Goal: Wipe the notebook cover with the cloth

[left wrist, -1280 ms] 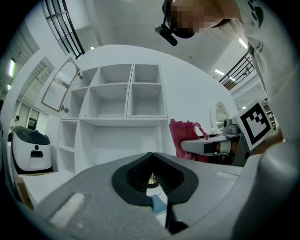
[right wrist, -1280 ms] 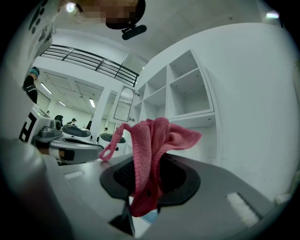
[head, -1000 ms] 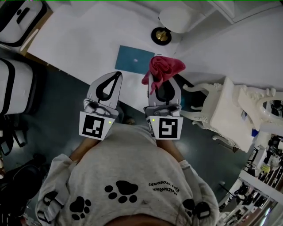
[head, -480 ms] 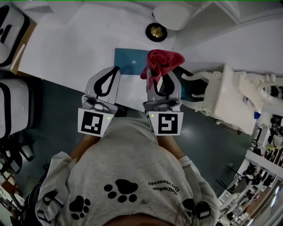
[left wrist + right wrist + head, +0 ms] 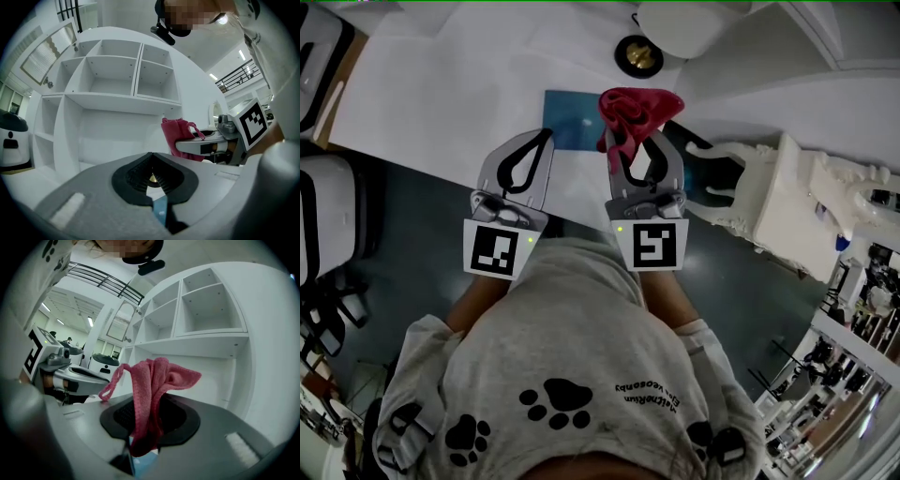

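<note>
The blue notebook [image 5: 567, 120] lies flat on the white table [image 5: 441, 94], just in front of both grippers; a bit of its blue shows low down in the left gripper view [image 5: 160, 208] and in the right gripper view [image 5: 143, 462]. The red cloth [image 5: 636, 117] sits bunched over the notebook's right edge; I cannot tell if it touches the cover. The right gripper [image 5: 639, 150] has its jaws pinched on the cloth [image 5: 150, 394], and a loose flap sticks up above them. The left gripper [image 5: 546, 136] is beside it, jaws pressed together with nothing in them; its tip is at the notebook's near edge. A round gold thing in a black ring [image 5: 638, 56] sits on the table past the notebook; a white fancy chair [image 5: 787, 206] stands to the right; white shelves [image 5: 117, 75] stand behind the table.
</note>
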The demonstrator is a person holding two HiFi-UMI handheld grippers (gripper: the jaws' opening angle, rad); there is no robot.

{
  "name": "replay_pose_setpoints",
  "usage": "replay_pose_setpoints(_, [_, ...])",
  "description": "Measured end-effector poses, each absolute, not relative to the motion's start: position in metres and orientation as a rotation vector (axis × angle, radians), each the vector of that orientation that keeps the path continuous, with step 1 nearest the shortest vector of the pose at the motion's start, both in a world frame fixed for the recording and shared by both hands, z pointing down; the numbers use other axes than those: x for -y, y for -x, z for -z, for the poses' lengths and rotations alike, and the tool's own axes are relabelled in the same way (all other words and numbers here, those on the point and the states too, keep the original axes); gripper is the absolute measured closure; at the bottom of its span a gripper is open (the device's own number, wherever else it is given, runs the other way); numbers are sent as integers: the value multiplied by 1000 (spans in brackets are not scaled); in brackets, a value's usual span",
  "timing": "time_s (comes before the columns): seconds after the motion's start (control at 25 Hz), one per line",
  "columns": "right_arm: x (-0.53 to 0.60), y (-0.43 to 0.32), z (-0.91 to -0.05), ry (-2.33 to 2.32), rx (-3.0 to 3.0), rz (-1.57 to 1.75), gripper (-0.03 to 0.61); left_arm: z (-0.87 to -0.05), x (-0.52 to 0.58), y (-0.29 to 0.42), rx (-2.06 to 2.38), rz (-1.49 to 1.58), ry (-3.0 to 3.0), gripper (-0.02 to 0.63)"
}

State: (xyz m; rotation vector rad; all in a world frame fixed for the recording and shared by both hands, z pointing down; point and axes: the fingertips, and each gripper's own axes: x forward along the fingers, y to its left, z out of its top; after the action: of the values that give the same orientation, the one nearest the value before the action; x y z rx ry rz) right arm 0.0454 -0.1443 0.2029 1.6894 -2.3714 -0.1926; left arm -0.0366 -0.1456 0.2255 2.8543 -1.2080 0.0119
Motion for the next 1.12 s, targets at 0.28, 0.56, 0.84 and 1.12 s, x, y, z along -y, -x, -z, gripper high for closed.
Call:
replay_pose_setpoints(0.28, [177, -47, -236, -1542, 2426, 143, 482, -259, 166, 25, 1226, -100, -2817, 615])
replay_pose_setpoints(0.56, [201, -35, -278, -1346, 2433, 125, 482, -298, 178, 28, 1252, -218, -2799, 615])
replay_pose_setpoints(0.84, [218, -24, -321, -1130, 2441, 117, 482, -339, 186, 32, 1284, -291, -2749, 615])
replay_pose_setpoints(1.12, [234, -16, -362, -962, 2398, 103, 482, -372, 190, 36, 1304, -345, -2696, 615])
